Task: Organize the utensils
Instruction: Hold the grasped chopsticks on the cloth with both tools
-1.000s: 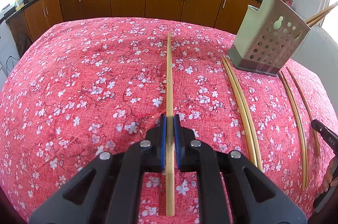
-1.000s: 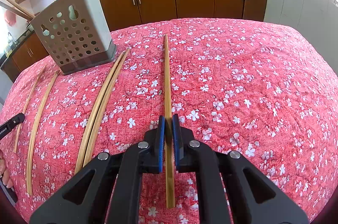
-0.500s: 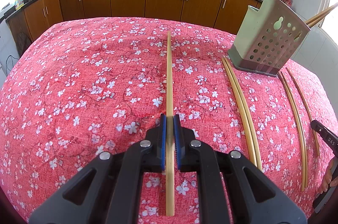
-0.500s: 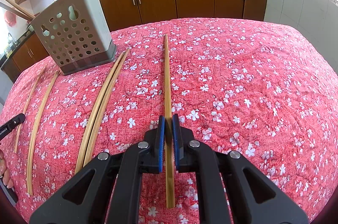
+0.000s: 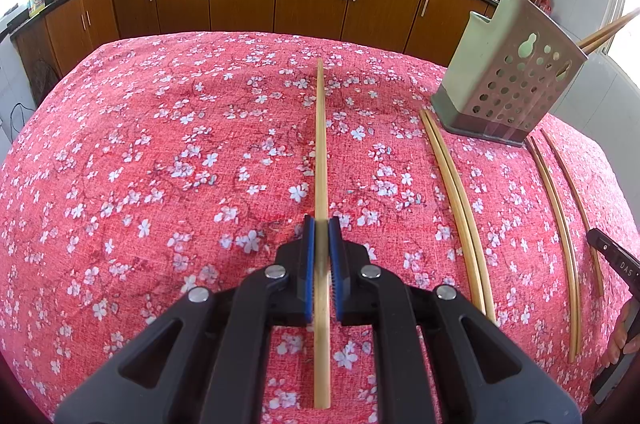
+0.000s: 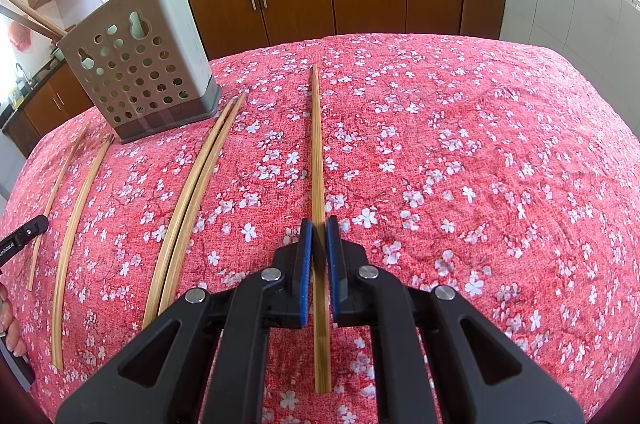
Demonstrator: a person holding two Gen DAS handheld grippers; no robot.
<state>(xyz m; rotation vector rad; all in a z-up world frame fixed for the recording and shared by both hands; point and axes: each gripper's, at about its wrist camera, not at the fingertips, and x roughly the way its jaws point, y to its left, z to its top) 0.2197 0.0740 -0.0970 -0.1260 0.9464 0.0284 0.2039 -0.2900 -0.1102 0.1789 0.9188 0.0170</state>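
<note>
Your left gripper (image 5: 321,224) has its blue pads closed on a bamboo chopstick (image 5: 320,144); the stick runs straight ahead between the fingers toward the far edge of the table (image 5: 120,144), which is covered in a red cloth with white blossoms. Whether that stick rests on the cloth or is lifted off it cannot be told.

To the right of it, in the left wrist view, a pair of chopsticks (image 5: 456,200) lies side by side and touching, its far end just beside the base of the perforated utensil holder (image 5: 508,76). The holder stands near the far right corner of the table in this view, with several sticks already upright or leaning in it. Right of the holder, two more chopsticks (image 5: 560,224) lie apart from each other, near the right edge.

Your right gripper (image 6: 319,224) is likewise clamped on a single chopstick (image 6: 317,144), pointing toward the far edge. In its view the holder (image 6: 140,64) stands at the far left, the touching pair (image 6: 192,192) lies between holder and held stick, and the two separate sticks (image 6: 76,220) lie near the left edge.
</note>
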